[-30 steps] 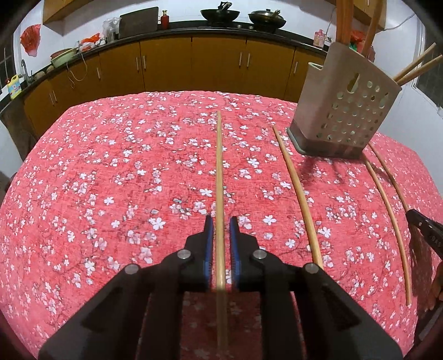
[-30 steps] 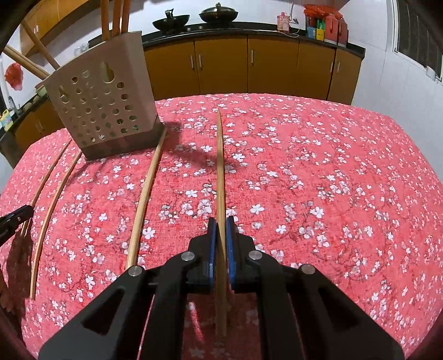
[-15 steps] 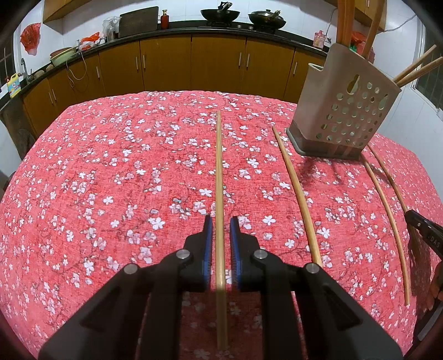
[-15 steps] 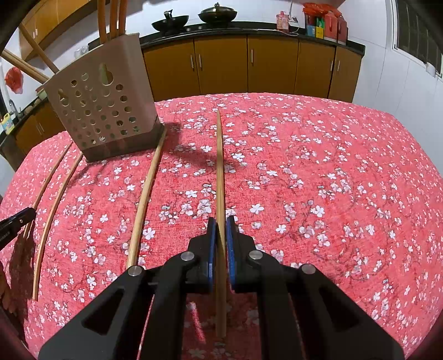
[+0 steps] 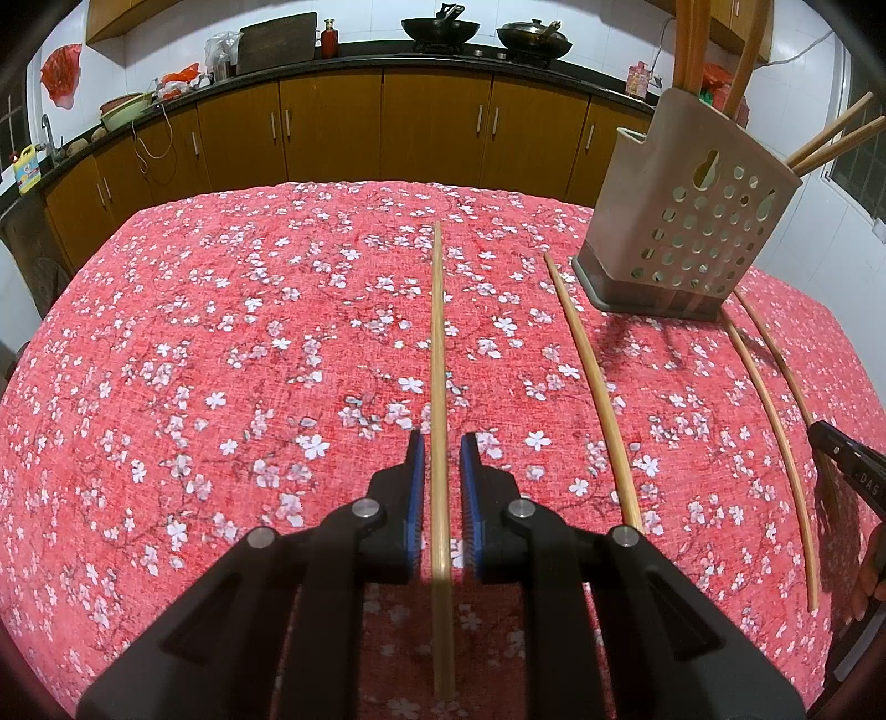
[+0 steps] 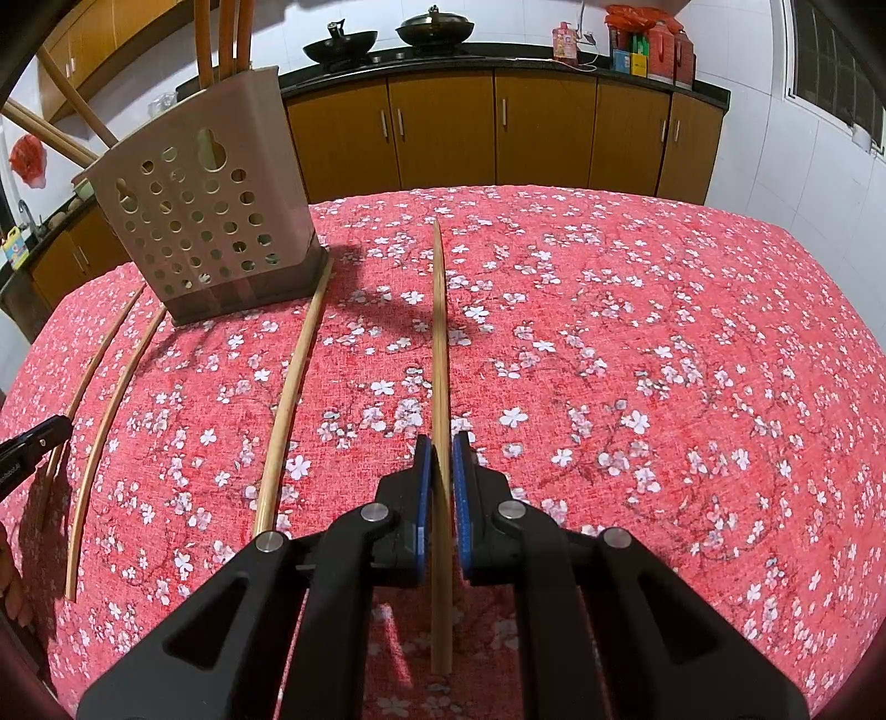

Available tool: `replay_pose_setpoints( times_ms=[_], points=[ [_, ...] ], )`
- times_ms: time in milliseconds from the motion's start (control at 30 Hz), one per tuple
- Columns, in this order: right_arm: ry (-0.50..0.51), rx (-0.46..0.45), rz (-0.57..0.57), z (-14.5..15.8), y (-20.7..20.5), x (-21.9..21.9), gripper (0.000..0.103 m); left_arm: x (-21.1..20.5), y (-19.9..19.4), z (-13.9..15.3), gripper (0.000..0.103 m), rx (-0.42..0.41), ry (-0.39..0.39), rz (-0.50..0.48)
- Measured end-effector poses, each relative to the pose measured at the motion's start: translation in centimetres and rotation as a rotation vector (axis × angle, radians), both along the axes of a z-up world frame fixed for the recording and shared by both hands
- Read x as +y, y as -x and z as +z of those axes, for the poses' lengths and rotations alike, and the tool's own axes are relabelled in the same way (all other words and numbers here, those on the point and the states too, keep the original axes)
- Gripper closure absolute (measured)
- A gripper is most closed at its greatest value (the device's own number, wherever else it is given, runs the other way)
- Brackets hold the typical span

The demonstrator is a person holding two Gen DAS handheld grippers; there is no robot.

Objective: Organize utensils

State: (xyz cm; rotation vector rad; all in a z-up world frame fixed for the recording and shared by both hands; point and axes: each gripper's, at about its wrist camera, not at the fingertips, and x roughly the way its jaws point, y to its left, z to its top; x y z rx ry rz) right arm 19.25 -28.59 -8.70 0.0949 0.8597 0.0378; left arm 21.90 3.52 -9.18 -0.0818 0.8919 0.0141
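Note:
In the left wrist view a long wooden chopstick lies on the red flowered tablecloth and runs between the blue pads of my left gripper. Narrow gaps show on both sides, so the pads do not press it. In the right wrist view my right gripper is shut on another chopstick, which is pinched between its pads. A beige perforated utensil holder stands at the back with several chopsticks upright in it.
Three more chopsticks lie loose: one beside the holder and a pair further right. The right wrist view shows them on its left. Wooden cabinets and a counter with woks stand behind the table.

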Motion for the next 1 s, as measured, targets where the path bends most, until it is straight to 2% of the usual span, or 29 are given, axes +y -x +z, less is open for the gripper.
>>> replay_pose_setpoints(
  times_ms=[333,533,767,1000],
  points=[
    [-0.015,0.001,-0.005,0.0,0.3,-0.3,0.094,-0.2,1.0,0.2,0.088,0.000,0.003,0.000],
    [-0.040,-0.004,-0.009,0.0,0.4,-0.5,0.095,0.0,0.9,0.2,0.095,0.002,-0.008,0.001],
    [-0.055,-0.076,-0.020,2.4,1.8,-1.5,0.095,0.3,0.9,1.2,0.095,0.000,0.002,-0.012],
    [-0.043,-0.095,-0.019,3.1,1.9,-1.6,0.096,0.4,1.0,1.9,0.095,-0.018,0.018,-0.014]
  ],
)
